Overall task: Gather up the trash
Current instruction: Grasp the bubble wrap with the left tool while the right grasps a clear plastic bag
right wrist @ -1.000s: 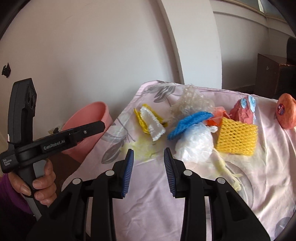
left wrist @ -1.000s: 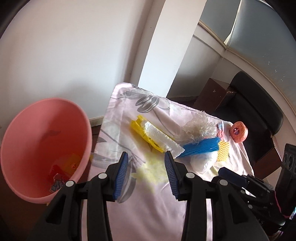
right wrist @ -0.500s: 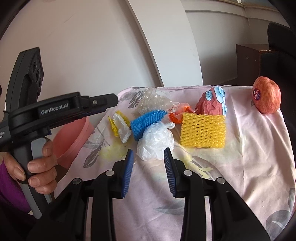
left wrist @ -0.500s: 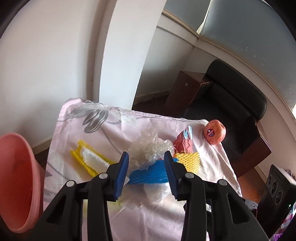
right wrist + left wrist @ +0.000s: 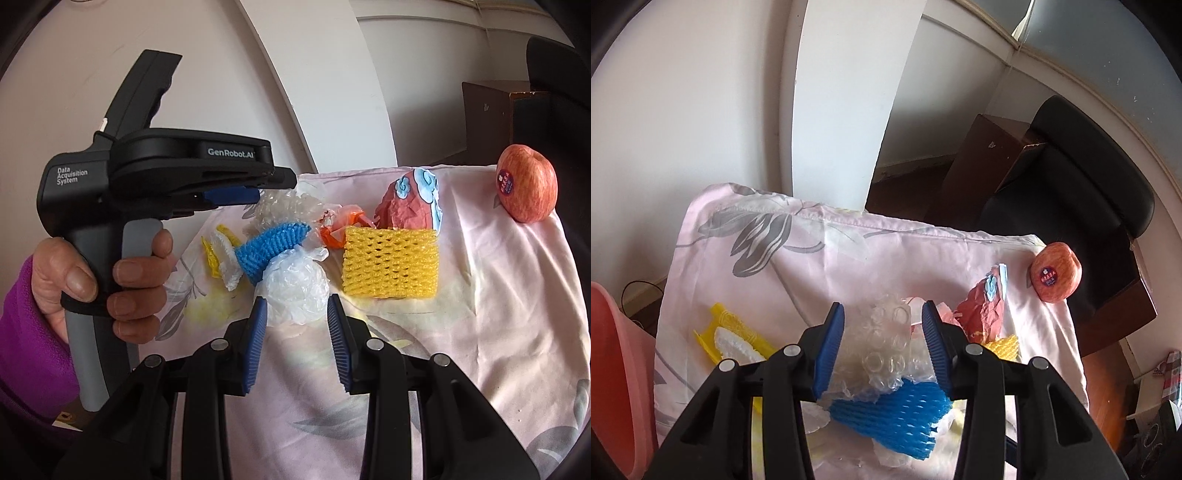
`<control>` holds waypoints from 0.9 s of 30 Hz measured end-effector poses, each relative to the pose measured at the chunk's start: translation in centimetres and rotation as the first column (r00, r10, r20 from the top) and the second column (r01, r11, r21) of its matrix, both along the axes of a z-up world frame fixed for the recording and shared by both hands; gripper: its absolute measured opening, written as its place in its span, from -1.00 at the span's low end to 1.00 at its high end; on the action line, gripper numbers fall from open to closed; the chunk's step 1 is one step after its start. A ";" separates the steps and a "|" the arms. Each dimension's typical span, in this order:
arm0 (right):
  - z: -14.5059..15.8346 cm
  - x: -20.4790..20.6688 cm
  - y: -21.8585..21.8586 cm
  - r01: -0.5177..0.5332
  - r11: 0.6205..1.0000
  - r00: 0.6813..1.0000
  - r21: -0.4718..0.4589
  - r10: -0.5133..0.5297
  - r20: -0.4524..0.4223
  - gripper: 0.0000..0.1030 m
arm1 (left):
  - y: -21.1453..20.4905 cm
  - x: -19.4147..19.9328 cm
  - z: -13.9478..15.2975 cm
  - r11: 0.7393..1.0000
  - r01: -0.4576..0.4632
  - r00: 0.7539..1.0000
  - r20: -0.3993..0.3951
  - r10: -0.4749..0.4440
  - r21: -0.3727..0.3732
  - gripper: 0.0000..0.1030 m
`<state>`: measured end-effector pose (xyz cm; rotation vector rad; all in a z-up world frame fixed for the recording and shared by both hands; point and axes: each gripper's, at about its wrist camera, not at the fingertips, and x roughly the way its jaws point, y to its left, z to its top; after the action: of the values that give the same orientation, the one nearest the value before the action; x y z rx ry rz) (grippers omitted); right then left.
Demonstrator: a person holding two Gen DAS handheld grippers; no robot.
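a second ago the left gripper (image 5: 882,347) looked at the pink bucket (image 5: 617,373) with trash in its bottom; since then it has swung across the table, so the bucket is now only a rim at the left edge of its view, contents out of sight. its jaws have just been opening and stand spread on either side of the bubble wrap (image 5: 882,347), which lies between the blue pads; contact cannot be told. the bubble wrap rests on the blue foam net (image 5: 897,417) in the trash pile on the pink floral cloth (image 5: 849,258).

the right gripper (image 5: 295,339) has crept nearer the pile. its jaws are parted and hold nothing, the white plastic bag (image 5: 295,288) just beyond the tips. beside the bag lie the yellow foam net (image 5: 391,262), the red crumpled paper (image 5: 406,210) and an orange wrapper (image 5: 340,229). an apple (image 5: 526,188) sits apart at the cloth's far right corner. a person's hand (image 5: 107,273) in a purple sleeve grips the left gripper's handle.
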<state>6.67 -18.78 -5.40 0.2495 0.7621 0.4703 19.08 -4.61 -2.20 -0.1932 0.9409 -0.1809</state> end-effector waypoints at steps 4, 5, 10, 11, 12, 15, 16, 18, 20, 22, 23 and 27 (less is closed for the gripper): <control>-0.1 0.4 0.4 -0.012 1.000 1.000 0.012 0.012 -0.003 0.02 | 1.0 -0.6 -0.5 1.000 -0.002 1.000 -0.024 0.001 -0.029 -0.64; -0.1 0.5 0.6 -0.018 1.000 1.000 0.012 0.019 -0.005 0.02 | 1.2 -0.8 -0.5 0.999 -0.010 1.000 -0.025 0.009 -0.037 -0.69; -0.4 1.1 1.6 -0.051 0.999 0.999 -0.008 0.051 -0.015 0.04 | 2.9 -1.8 0.0 0.996 -0.033 0.999 -0.016 0.031 -0.083 -0.75; -0.5 1.3 1.9 -0.057 0.998 0.998 -0.011 0.057 -0.020 0.04 | 3.1 -2.0 0.1 0.996 -0.033 0.999 -0.014 0.032 -0.085 -0.75; -0.7 1.4 2.1 -0.061 0.998 0.998 -0.018 0.060 -0.023 0.04 | 3.2 -2.2 0.1 0.996 -0.033 0.999 -0.013 0.032 -0.085 -0.76; -1.2 2.0 2.3 -0.058 0.998 0.998 -0.039 0.057 -0.026 0.04 | 3.7 -2.8 0.0 0.996 -0.033 0.999 -0.014 0.032 -0.086 -0.76; -1.4 2.1 2.3 -0.055 0.998 0.998 -0.042 0.053 -0.031 0.04 | 3.8 -2.9 -0.2 0.996 -0.035 0.999 -0.015 0.033 -0.087 -0.76; -1.8 2.5 2.5 -0.051 0.997 0.998 -0.052 0.049 -0.038 0.04 | 4.1 -3.2 -0.3 0.994 -0.036 0.999 -0.020 0.034 -0.101 -0.76; -2.1 2.7 2.7 -0.048 0.997 0.998 -0.067 0.046 -0.034 0.04 | 4.5 -3.5 -0.1 0.993 -0.034 0.999 -0.014 0.033 -0.115 -0.76; -2.4 3.2 2.9 -0.051 0.996 0.998 -0.070 0.048 -0.037 0.04 | 4.6 -3.7 0.1 0.992 -0.032 0.999 -0.003 0.032 -0.120 -0.76; -2.6 3.2 2.9 -0.055 0.997 0.998 -0.062 0.053 -0.037 0.04 | 4.6 -3.8 0.2 0.992 -0.031 1.000 0.000 0.031 -0.121 -0.76; -2.6 3.3 2.9 -0.066 0.997 0.997 -0.033 0.065 -0.036 -0.06 | 4.9 -4.3 0.4 0.991 -0.027 1.000 0.007 0.028 -0.128 -0.76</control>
<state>9.92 -15.92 -8.01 0.2019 0.8133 0.5158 14.74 0.31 -1.84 -0.3236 0.9176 -0.2170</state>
